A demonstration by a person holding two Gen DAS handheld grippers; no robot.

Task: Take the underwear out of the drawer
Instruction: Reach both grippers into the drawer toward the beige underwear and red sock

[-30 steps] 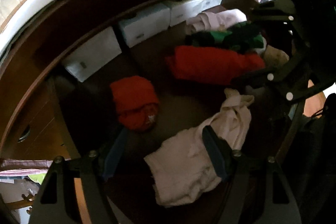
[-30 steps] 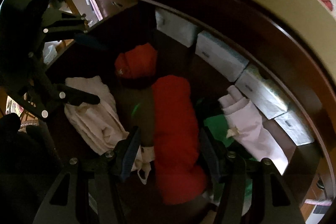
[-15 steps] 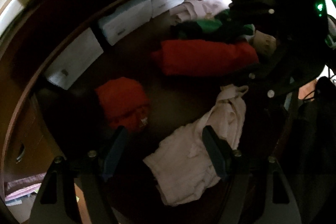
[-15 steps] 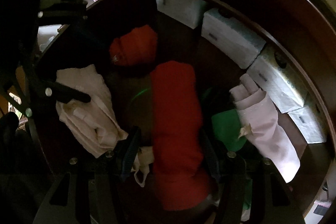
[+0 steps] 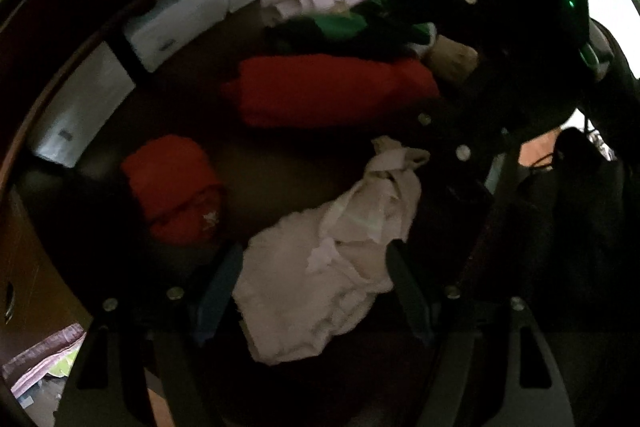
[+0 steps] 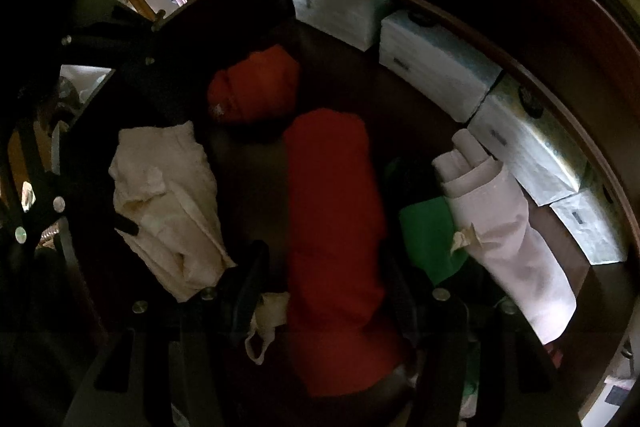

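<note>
Cream underwear (image 5: 320, 279) crumpled on the dark drawer (image 5: 280, 171) floor, between the spread left gripper (image 5: 312, 283) fingers — no firm pinch visible. Long red roll (image 6: 332, 227) beside it, straddled by the spread right gripper (image 6: 324, 291). White boxes (image 6: 432, 67) along the back wall.

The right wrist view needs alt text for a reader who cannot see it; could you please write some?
An open tool points down into a dim wooden drawer, straddling a long red garment. A cream garment lies left, green and pale pink ones right, white boxes behind.
</note>
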